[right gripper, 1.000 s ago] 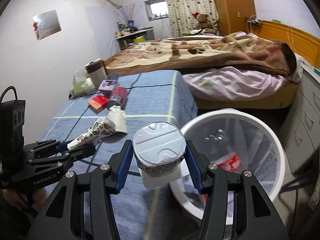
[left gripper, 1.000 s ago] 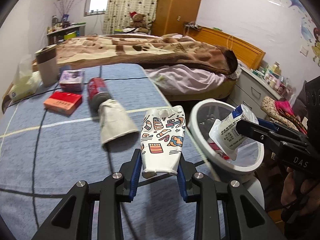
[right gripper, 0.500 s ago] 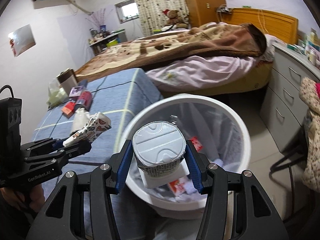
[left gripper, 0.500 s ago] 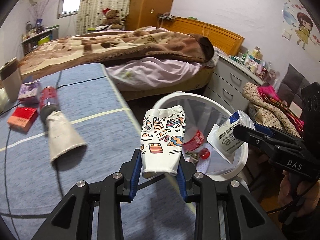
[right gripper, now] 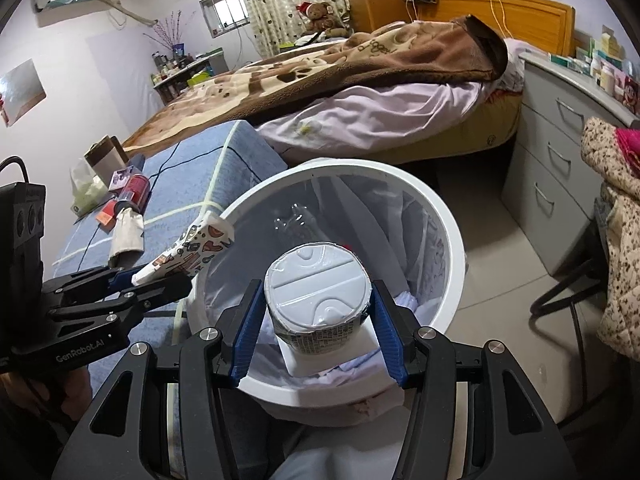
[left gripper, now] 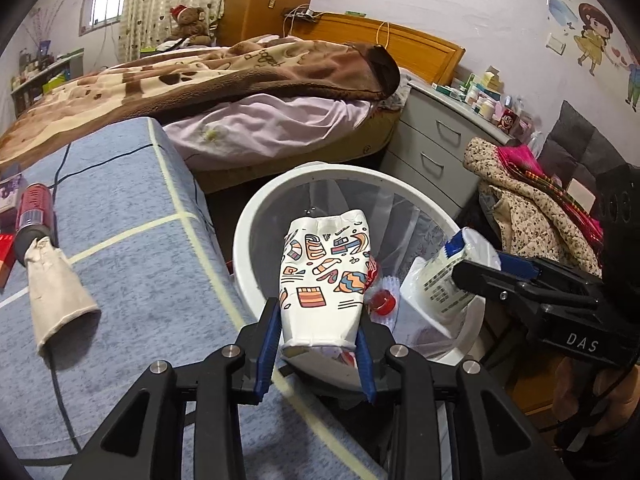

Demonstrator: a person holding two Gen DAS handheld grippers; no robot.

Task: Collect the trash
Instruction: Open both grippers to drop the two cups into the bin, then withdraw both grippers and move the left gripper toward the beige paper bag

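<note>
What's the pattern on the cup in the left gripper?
White cup with colourful doodle shapes in orange, blue and red; clearest in the left wrist view.

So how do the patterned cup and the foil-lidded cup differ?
The patterned cup is flattened and open, with colourful doodles; the foil-lidded cup is round, sealed and plain silver on top. The left claw holds the first, the right claw the second. Both hang over the bin.
</note>
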